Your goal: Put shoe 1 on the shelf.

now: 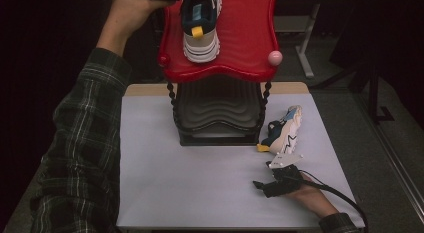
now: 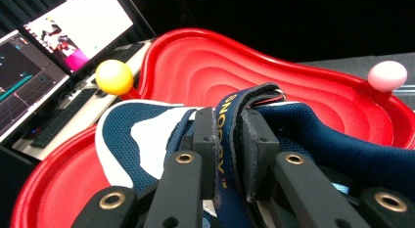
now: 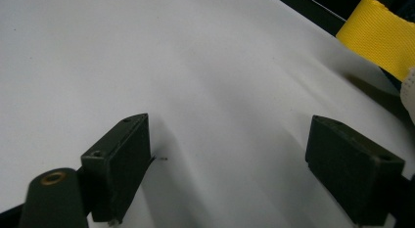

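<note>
- White sheet covers the worktop (image 1: 200, 193), whose wooden back edge shows behind it; the room around is dark, with grey floor and another table's leg at the right.
- One two-tier shoe rack (image 1: 220, 118) stands at the worktop's back: a red top tray (image 1: 250, 43) over a black lower tray, joined by beaded black posts.
- Two sneakers, navy, white and light blue with yellow heel tabs: one sneaker (image 1: 201, 23) on the red tray, the second sneaker (image 1: 285, 130) lying on its side on the worktop just right of the rack.
- Two knobs on the tray corners: a pink knob (image 1: 275, 57) and a yellow knob (image 2: 114, 77).
- Left gripper view: the left claw (image 2: 230, 145) is clamped on the sneaker's navy strap (image 2: 226, 135), above the red tray; monitors (image 2: 58, 47) and a keyboard sit behind.
- Right gripper view: the right claw (image 3: 227, 174) has its jaws wide apart, low over the white sheet, with the yellow heel tab (image 3: 379, 34) near.
- High view: the right claw (image 1: 260, 184) rests on the worktop near the fallen sneaker; a plaid sleeve (image 1: 85, 143) reaches up on the left.
</note>
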A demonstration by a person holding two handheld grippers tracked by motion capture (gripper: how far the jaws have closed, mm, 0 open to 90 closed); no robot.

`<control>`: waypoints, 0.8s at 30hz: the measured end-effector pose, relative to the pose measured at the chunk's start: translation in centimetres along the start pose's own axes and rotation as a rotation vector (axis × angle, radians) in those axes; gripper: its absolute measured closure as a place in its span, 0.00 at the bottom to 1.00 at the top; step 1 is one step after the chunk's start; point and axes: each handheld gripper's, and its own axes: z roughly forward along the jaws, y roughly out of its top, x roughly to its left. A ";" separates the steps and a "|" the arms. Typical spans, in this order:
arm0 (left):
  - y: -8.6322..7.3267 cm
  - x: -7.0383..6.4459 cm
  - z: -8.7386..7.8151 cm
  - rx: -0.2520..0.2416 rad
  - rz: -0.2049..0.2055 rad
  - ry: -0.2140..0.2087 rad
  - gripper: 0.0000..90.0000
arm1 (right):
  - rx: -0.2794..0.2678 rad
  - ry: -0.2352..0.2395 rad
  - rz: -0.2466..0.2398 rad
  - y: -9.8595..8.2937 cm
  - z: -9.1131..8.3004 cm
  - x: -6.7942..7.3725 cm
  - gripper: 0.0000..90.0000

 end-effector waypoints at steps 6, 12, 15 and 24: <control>-0.3 -0.3 0.5 -0.010 -0.047 -0.007 0.85 | 0.000 0.000 0.000 0.0 0.0 0.0 0.18; -0.5 0.0 0.2 -0.011 -0.123 -0.006 0.61 | 0.000 0.001 0.000 0.0 0.0 0.0 0.18; -0.6 0.0 -0.1 -0.030 -0.161 -0.019 0.47 | 0.000 0.001 0.000 0.0 0.0 0.0 0.18; -0.6 -0.8 -1.8 -0.079 -0.217 -0.058 0.24 | 0.000 0.001 0.000 0.0 0.0 0.0 0.18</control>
